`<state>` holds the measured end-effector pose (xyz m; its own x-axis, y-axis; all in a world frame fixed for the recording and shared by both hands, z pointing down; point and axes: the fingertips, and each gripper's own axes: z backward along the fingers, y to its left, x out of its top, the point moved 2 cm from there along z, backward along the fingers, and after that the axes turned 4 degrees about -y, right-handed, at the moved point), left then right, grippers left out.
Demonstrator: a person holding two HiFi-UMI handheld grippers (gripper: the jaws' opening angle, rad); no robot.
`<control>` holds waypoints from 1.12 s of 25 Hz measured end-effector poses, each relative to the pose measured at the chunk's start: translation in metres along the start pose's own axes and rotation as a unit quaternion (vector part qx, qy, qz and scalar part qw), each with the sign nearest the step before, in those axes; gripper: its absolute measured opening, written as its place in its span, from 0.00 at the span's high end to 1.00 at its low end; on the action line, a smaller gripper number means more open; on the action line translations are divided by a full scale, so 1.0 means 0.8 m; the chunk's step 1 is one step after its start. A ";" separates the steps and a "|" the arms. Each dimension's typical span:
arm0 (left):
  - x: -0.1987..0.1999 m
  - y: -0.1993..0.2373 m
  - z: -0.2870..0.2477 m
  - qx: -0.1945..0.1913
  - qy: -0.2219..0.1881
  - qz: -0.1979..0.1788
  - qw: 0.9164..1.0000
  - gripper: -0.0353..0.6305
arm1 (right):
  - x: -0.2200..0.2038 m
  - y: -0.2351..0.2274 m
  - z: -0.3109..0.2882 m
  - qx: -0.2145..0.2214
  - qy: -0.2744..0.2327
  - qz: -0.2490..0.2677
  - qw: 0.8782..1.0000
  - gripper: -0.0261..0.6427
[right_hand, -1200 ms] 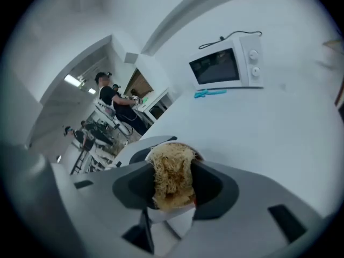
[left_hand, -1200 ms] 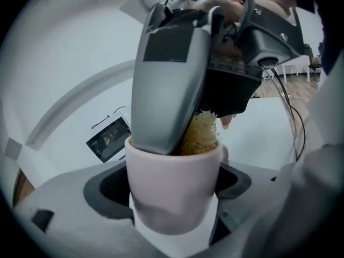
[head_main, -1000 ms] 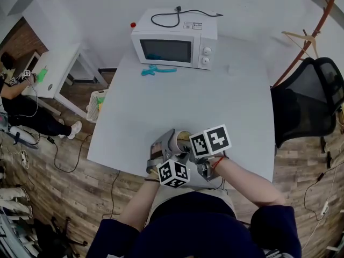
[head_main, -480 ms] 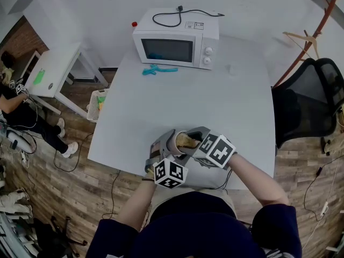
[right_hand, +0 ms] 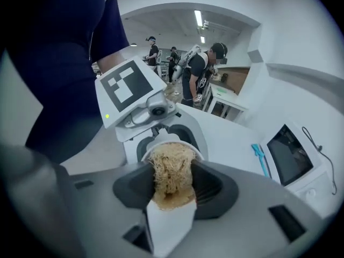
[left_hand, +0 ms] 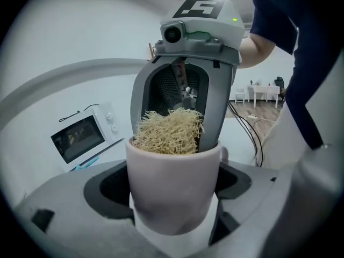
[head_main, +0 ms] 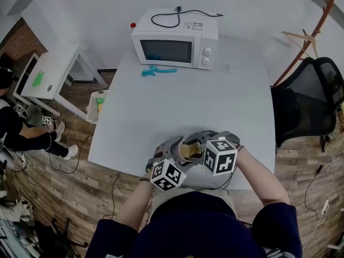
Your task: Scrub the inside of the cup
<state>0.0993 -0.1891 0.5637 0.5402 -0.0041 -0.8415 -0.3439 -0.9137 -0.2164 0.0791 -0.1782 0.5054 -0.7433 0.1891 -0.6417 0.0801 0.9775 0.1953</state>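
Jaws of our left gripper (left_hand: pixel 172 195) clamp the pale cylindrical cup (left_hand: pixel 173 168) over the white table's (head_main: pixel 183 101) near edge; our right gripper (right_hand: pixel 172 193) pinches a straw-coloured fibrous scrubber (right_hand: pixel 171 168) (pushed into the cup's mouth).

Legible text: none.
Microwave (head_main: pixel 174 39): white label (head_main: pixel 192 25) on top, print too small to read; markings on the control panel beside the knobs are equally unreadable.
Left cube (head_main: pixel 169 175) and right cube (head_main: pixel 221 156): black-and-white square marker patterns on the faces, not readable as letters or digits.
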 end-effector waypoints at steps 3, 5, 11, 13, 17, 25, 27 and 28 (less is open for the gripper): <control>-0.004 0.001 -0.002 0.003 -0.004 -0.002 1.000 0.30 | -0.002 -0.001 -0.004 -0.005 0.007 -0.004 1.000 0.70; -0.008 0.004 -0.005 0.012 -0.011 0.003 1.000 0.30 | -0.004 -0.003 -0.007 -0.012 0.012 -0.013 1.000 0.70; -0.025 0.020 -0.015 0.042 -0.025 0.040 0.998 0.30 | -0.007 -0.024 0.008 -0.055 -0.013 -0.091 0.994 0.70; -0.032 0.022 -0.022 0.046 -0.024 0.046 0.998 0.30 | -0.012 -0.029 0.017 -0.076 -0.027 -0.125 0.989 0.69; -0.052 0.030 -0.033 0.063 -0.019 0.082 0.994 0.30 | -0.022 -0.041 0.043 -0.135 -0.074 -0.199 0.968 0.70; -0.075 0.034 -0.054 0.084 -0.022 0.148 0.985 0.30 | -0.061 -0.047 0.091 -0.254 -0.166 -0.325 0.896 0.70; -0.077 0.032 -0.060 0.089 -0.023 0.155 0.984 0.30 | -0.071 -0.045 0.095 -0.276 -0.179 -0.348 0.878 0.69; -0.078 0.032 -0.063 0.091 -0.023 0.157 0.983 0.30 | -0.076 -0.044 0.097 -0.287 -0.186 -0.360 0.868 0.70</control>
<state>0.0955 -0.2324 0.6360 0.3521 -0.2522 -0.9013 -0.6215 -0.7830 -0.0237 0.1733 -0.2167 0.4799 -0.1886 -0.3297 -0.9251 -0.7400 0.6670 -0.0868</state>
